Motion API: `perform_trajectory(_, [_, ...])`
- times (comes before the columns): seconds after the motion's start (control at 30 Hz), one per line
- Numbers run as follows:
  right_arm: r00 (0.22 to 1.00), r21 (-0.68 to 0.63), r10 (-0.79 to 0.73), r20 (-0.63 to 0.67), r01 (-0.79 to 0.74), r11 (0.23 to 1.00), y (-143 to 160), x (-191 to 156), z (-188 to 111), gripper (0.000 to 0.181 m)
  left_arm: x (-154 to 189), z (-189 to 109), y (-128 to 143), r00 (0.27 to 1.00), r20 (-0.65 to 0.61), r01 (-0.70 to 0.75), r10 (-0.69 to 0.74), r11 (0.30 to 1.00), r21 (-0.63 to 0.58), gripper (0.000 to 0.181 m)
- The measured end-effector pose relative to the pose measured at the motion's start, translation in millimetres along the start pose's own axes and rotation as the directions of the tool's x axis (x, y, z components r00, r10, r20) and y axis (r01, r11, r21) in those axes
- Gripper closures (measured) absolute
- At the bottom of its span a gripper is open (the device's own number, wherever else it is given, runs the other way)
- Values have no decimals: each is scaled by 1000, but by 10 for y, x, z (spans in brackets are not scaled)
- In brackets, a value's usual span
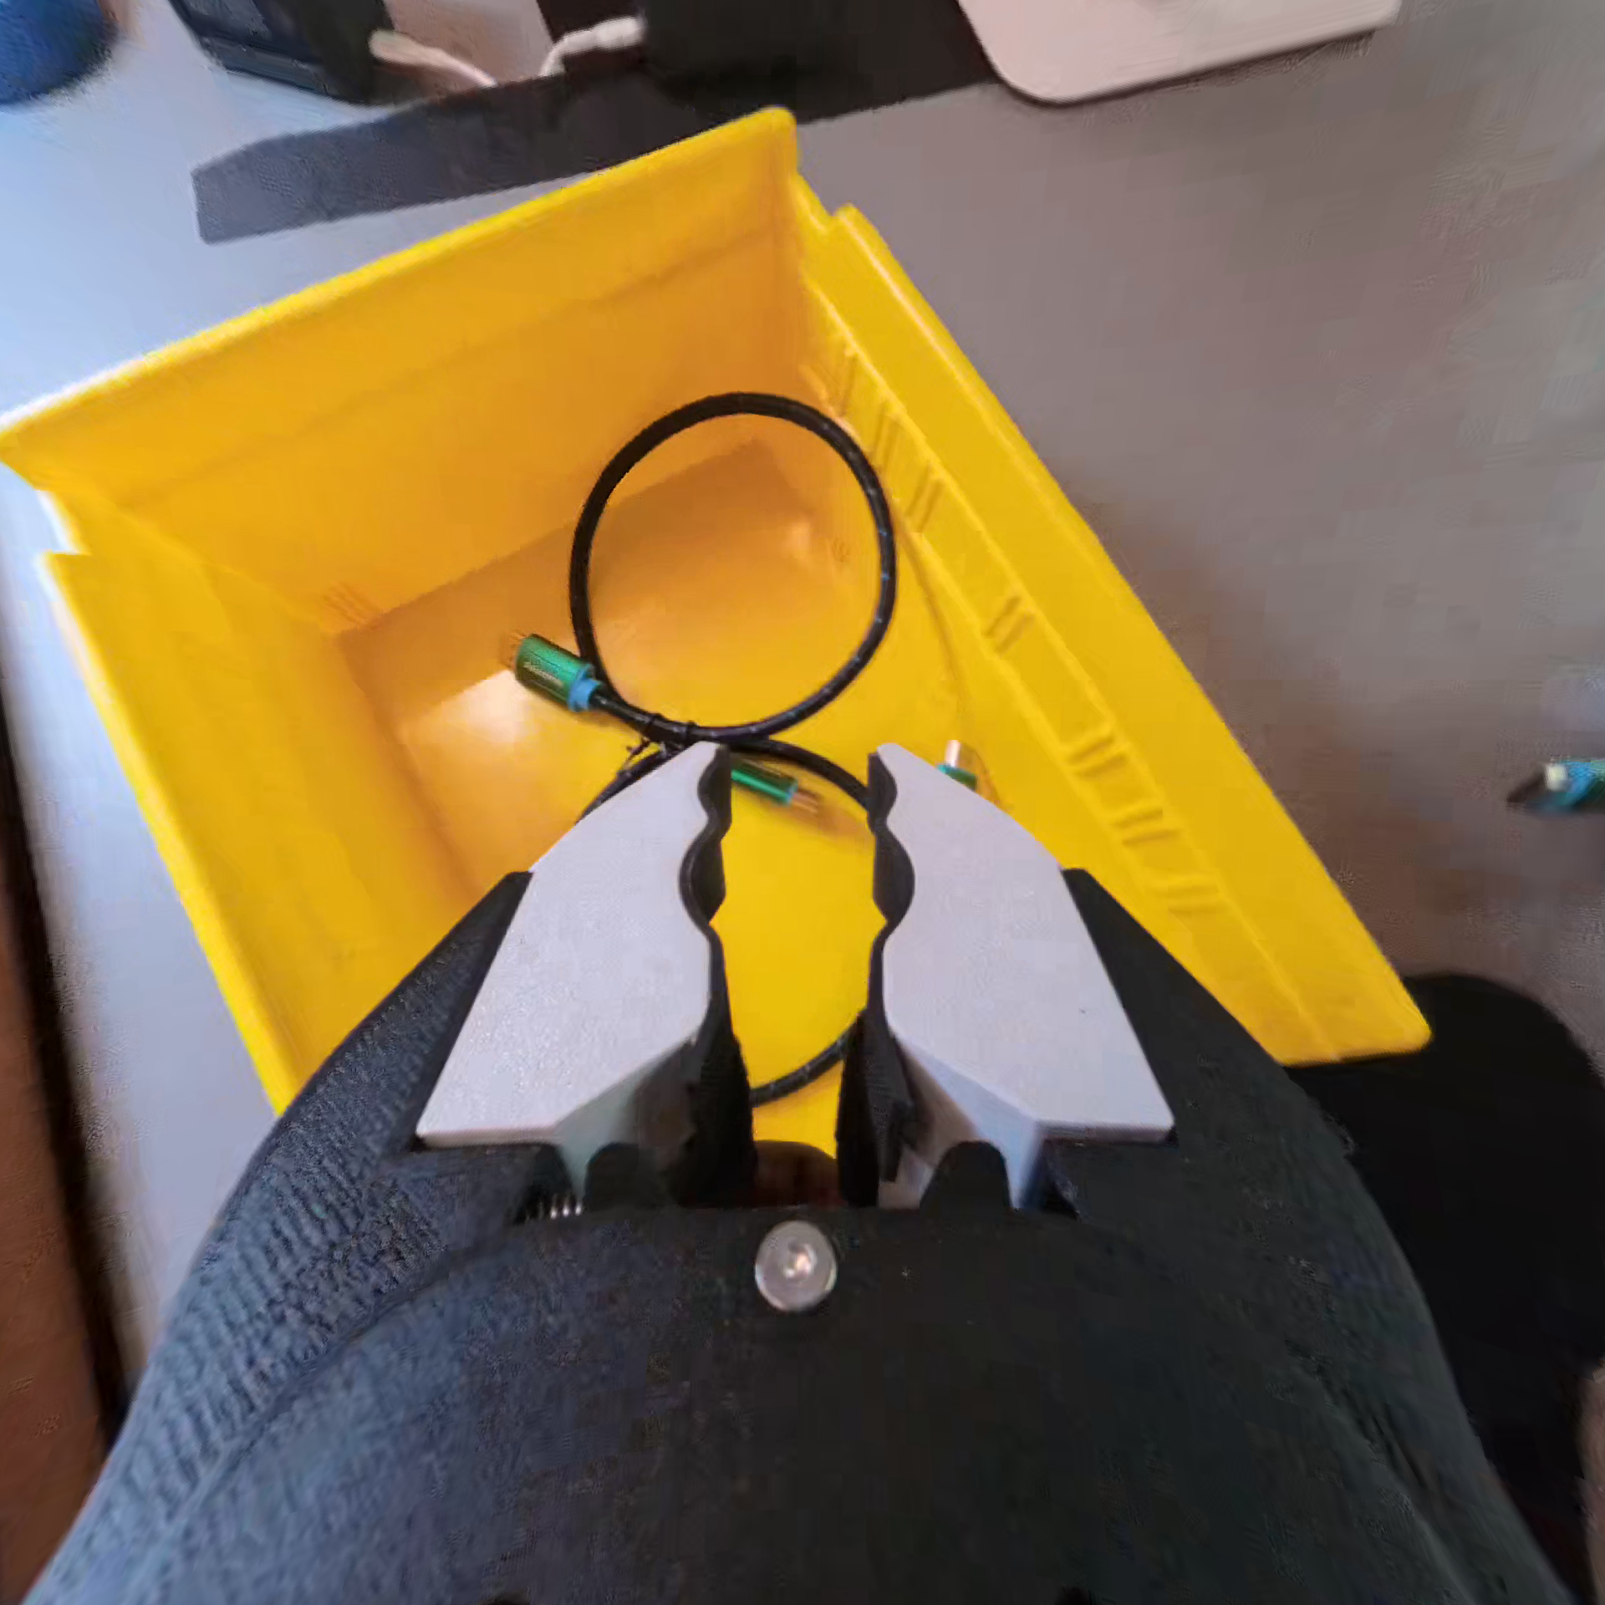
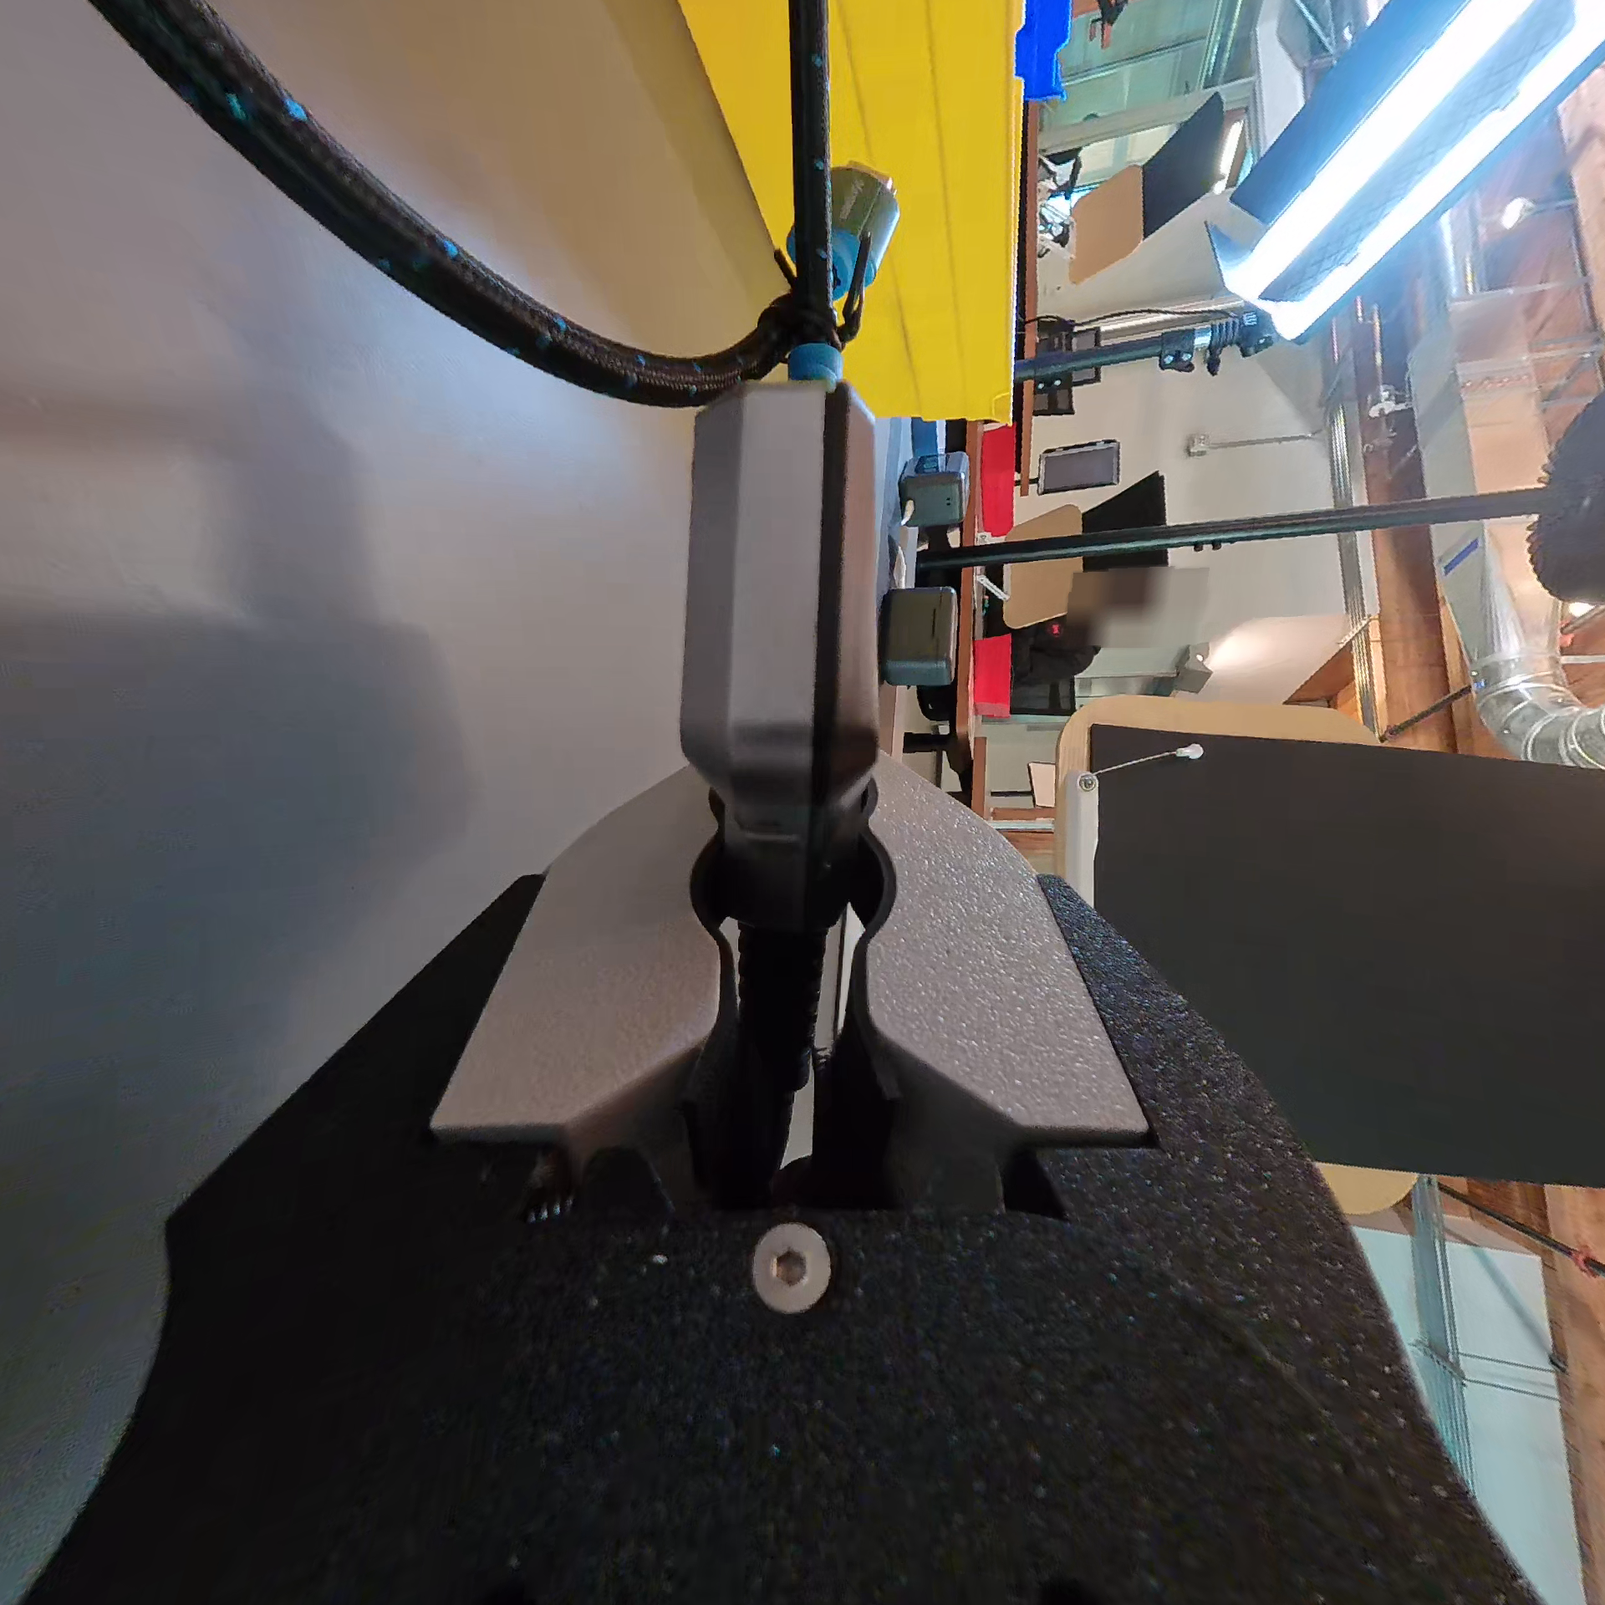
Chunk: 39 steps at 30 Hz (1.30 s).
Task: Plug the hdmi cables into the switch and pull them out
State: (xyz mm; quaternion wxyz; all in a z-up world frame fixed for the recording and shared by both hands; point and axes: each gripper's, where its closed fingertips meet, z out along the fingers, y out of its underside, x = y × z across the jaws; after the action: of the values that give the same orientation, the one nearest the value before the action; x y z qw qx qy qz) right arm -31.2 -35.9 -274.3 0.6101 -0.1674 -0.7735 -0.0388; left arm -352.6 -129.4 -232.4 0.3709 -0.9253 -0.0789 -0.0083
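In the left wrist view a yellow bin (image 1: 417, 408) holds a coiled black HDMI cable (image 1: 877, 556) with green plugs (image 1: 551, 667). My left gripper (image 1: 795, 769) is open and empty, just above the bin, with one green plug (image 1: 764, 782) showing between its tips. In the right wrist view, which is turned sideways, my right gripper (image 2: 790, 834) is shut on the rear end of the grey switch (image 2: 764, 591). A braided black cable (image 2: 417, 252) bends to the switch's far end, where a blue collar (image 2: 812, 365) touches it. I cannot tell whether it is plugged in.
The bin stands on a pale grey table (image 1: 1259, 391). A black strap (image 1: 417, 165) and a white device (image 1: 1172, 43) lie behind it, and a dark object (image 1: 1494, 1086) at the right. The bin's wall (image 2: 929, 217) is close beyond the switch.
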Motion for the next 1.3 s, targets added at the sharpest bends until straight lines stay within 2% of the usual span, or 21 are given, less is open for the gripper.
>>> perform_trajectory(0.1, [1000, 3, -11, -2, 11, 1000, -4, -3, 1, 158, -352, 277, -132, 981, 20, 193, -194, 981, 20, 136])
perform_trajectory(0.17, [1000, 7, -23, 1, 23, 1000, -10, -17, -1, 158, -494, 431, -164, 965, 51, 256, -257, 966, 21, 131])
perform_trajectory(0.33, [1000, 18, -23, -5, 23, 1000, -17, -9, -7, 158, -690, 662, -29, 951, 211, 247, -227, 966, -73, 129])
perform_trajectory(0.47, [1000, 33, -14, -15, 15, 999, -31, 16, -22, 158, -571, 765, -38, 951, 142, 289, -276, 954, -83, 133])
perform_trajectory(0.53, [1000, 35, -17, -20, 18, 999, -31, 22, -28, 158, -417, 701, -96, 971, 78, 234, -227, 969, -81, 140])
perform_trajectory(0.57, [1000, 36, -19, -20, 20, 999, -31, 24, -30, 158, -324, 645, -134, 987, 38, 157, -154, 984, -79, 144])
perform_trajectory(0.63, [1000, 37, -18, -22, 19, 999, -33, 27, -32, 158, -112, 517, -183, 993, -54, -113, 109, 991, -73, 148])
perform_trajectory(0.67, [1000, 39, -17, -22, 17, 999, -35, 29, -33, 158, -12, 457, -157, 953, -97, -294, 287, 952, -82, 150])
perform_trajectory(0.7, [1000, 42, -15, -21, 16, 999, -39, 29, -34, 158, 69, 410, -83, 868, -139, -491, 476, 865, -103, 149])
perform_trajectory(0.73, [1000, 45, -14, -20, 15, 999, -42, 26, -35, 158, 113, 376, 35, 733, -185, -678, 654, 721, -139, 149])
perform_trajectory(0.77, [1000, 47, -14, -19, 15, 999, -44, 23, -35, 158, 103, 351, 178, 570, -237, -822, 787, 539, -185, 150])
perform_trajectory(0.8, [1000, 47, -16, -18, 17, 999, -46, 19, -34, 158, 53, 331, 319, 415, -301, -905, 859, 355, -233, 151])
perform_trajectory(0.83, [1000, 47, -20, -15, 20, 999, -47, 13, -31, 158, 3, 319, 430, 301, -367, -941, 880, 212, -262, 151])
perform_trajectory(0.87, [1000, 46, -26, -13, 26, 999, -50, 6, -30, 158, -5, 322, 509, 228, -425, -959, 876, 125, -256, 150])
perform_trajectory(0.93, [999, 49, -37, -12, 37, 998, -63, -1, -30, 158, -12, 360, 542, 116, -486, -977, 866, 13, -211, 145])
perform_trajectory(1.0, [999, 50, -46, -9, 47, 998, -71, -16, -26, 158, -95, 436, 398, 27, -473, -978, 881, -74, -194, 131])
perform_trajectory(1.1, [998, 41, -68, -1, 68, 997, -63, -40, -18, 158, -138, 574, 306, 8, -512, -988, 859, -73, -137, 124])
perform_trajectory(1.2, [997, 31, -74, 2, 74, 997, -50, -51, -8, 158, -295, 728, 441, -30, -578, -981, 816, -135, -140, 124])
perform_trajectory(1.27, [997, 29, -74, 5, 74, 997, -42, -59, 0, 158, -332, 822, 523, -20, -579, -984, 815, -119, -133, 133])
perform_trajectory(1.3, [997, 29, -72, 8, 72, 997, -38, -67, 5, 158, -335, 843, 541, 2, -568, -986, 823, -93, -138, 155])
